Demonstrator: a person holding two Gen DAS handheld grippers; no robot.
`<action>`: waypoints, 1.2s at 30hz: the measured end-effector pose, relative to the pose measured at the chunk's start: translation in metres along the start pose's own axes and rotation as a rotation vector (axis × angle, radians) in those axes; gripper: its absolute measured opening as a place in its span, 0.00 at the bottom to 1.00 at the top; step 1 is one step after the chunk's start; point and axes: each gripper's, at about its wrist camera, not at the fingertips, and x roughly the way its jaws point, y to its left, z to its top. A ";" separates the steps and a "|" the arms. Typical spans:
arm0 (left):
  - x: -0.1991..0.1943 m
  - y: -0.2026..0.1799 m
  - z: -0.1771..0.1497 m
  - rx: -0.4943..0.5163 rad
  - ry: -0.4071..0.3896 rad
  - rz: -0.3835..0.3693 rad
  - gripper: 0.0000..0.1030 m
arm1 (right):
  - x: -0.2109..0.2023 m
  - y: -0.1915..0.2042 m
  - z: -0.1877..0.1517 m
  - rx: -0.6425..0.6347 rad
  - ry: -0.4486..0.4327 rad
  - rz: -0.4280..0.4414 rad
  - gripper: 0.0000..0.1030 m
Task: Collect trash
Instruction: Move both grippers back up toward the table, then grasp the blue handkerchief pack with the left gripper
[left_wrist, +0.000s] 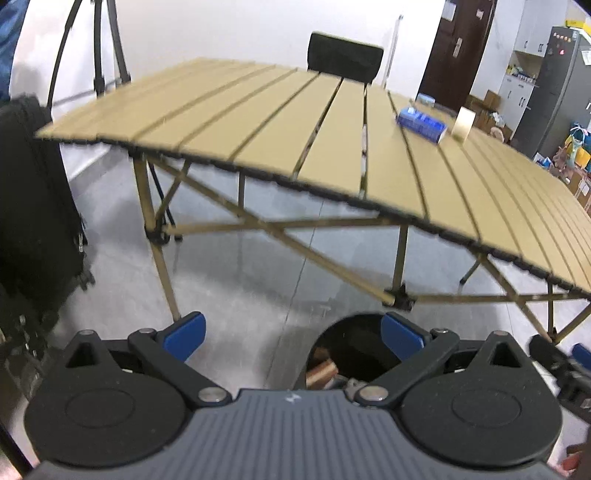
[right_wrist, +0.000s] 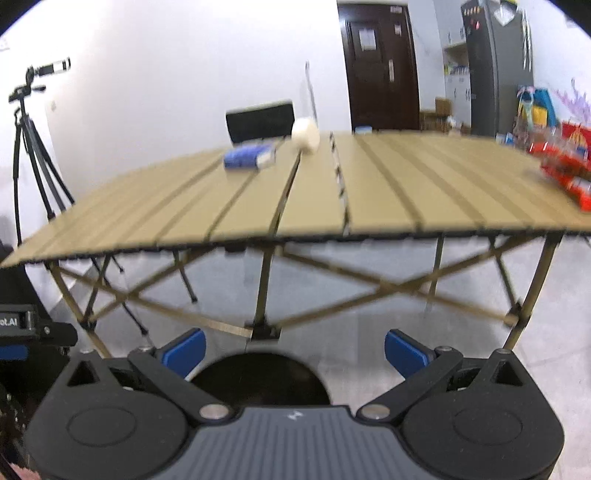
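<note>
Below the slatted table (right_wrist: 369, 184), above the black bin (right_wrist: 258, 380), both grippers, left (left_wrist: 291, 334) and right (right_wrist: 295, 349), gape empty; blue box (right_wrist: 249, 157) lies on it.

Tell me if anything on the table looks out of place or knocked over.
Nothing is spilled. A blue box, a pale cup lying on its side and red wrappers are scattered across the table.

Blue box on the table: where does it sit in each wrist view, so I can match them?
Left wrist: the blue box lies upper right, on the far part of the slatted table, left of the pale tape roll.
Right wrist: the box lies upper centre-left, again left of the roll.
Shared landmark: the black chair back behind the table.
</note>
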 end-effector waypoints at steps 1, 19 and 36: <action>-0.001 -0.002 0.004 0.001 -0.009 0.002 1.00 | -0.005 -0.003 0.006 -0.005 -0.019 0.002 1.00; -0.003 -0.076 0.100 0.074 -0.120 -0.050 1.00 | -0.014 -0.058 0.104 0.000 -0.242 -0.066 1.00; 0.038 -0.163 0.192 0.157 -0.141 -0.061 1.00 | 0.038 -0.093 0.198 -0.025 -0.264 -0.087 1.00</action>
